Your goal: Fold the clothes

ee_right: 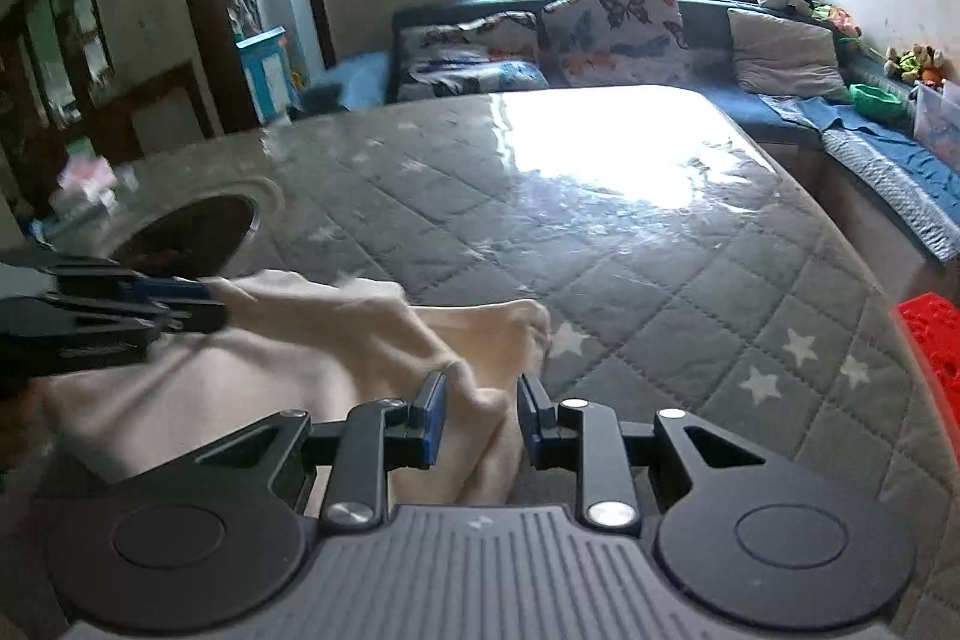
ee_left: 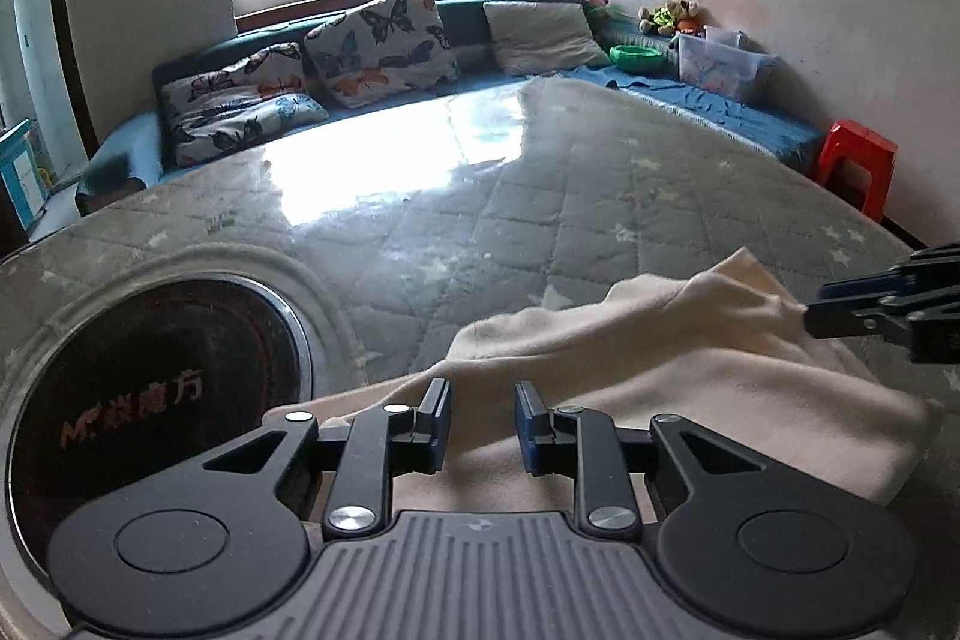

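A cream garment (ee_left: 690, 364) lies bunched on the grey quilted table cover (ee_left: 540, 196). In the left wrist view my left gripper (ee_left: 482, 427) stands with its jaws apart over the garment's near edge, cloth showing between them. My right gripper (ee_left: 810, 316) comes in from the right, its tips against a raised fold of the garment. In the right wrist view my right gripper (ee_right: 480, 418) has its jaws apart with a fold of the cream garment (ee_right: 336, 340) between them. My left gripper (ee_right: 210, 307) reaches in from the left, its tips closed at the cloth's edge.
A round black induction hob (ee_left: 156, 388) is set into the table at the left. A blue sofa with butterfly cushions (ee_left: 384, 40) runs along the far side under the window. A red plastic stool (ee_left: 858, 160) stands at the right, a clear storage box (ee_left: 720, 64) on the bench.
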A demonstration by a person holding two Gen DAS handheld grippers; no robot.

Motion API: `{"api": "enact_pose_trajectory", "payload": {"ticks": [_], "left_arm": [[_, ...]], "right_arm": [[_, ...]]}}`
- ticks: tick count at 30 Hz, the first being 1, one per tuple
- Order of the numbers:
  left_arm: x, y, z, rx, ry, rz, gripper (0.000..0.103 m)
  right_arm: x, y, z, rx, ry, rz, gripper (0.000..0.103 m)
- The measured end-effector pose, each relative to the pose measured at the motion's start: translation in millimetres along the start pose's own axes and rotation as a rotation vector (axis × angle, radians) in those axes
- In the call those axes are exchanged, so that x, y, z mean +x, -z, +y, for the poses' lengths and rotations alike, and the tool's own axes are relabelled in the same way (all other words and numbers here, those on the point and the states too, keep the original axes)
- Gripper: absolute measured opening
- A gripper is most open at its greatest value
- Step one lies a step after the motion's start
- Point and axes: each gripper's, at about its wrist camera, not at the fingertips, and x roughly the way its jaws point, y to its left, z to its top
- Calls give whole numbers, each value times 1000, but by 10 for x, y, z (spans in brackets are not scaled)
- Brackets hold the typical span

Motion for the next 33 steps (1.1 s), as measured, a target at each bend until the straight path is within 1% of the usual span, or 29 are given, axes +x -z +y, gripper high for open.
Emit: {"api": "enact_pose_trajectory", "payload": {"ticks": [5,7,8,9,10,14,18,22,23,25,28,31,33], "left_arm": [[22,13,12,-19,1,1,26],[20,14,17,-22,0,2,26],[20,16,19,-23,0,1,27],[20,17,19,-23,-1,1,27],[20,16,19,-23,-2,0,28],[14,25,48,-34,-6,-2,30],[18,40,88,-49,-16,-10,36],[-11,33,118,-57,-17,-8,35],[-30,29,121,-55,-17,-12,35],[-71,2,124,-60,-12,-24,35],[-113,-55,121,-74,6,-43,35],[-71,-96,89,-74,18,-41,35],[-12,-102,77,-73,13,-27,35]], "right_arm": [[88,17,66,-64,7,20,25],[122,8,66,-68,19,22,22],[135,2,66,-71,25,22,19],[149,-3,65,-74,32,21,10],[163,-8,65,-78,39,21,4],[218,-30,65,-90,65,20,3],[273,-51,65,-103,92,18,3],[301,-80,73,-115,112,12,5],[279,-94,83,-118,110,6,7],[235,-123,103,-123,107,-7,9],[123,-235,180,-140,63,-32,9],[182,-360,289,-145,-36,-19,9],[291,-406,388,-158,-73,-6,9]]}}
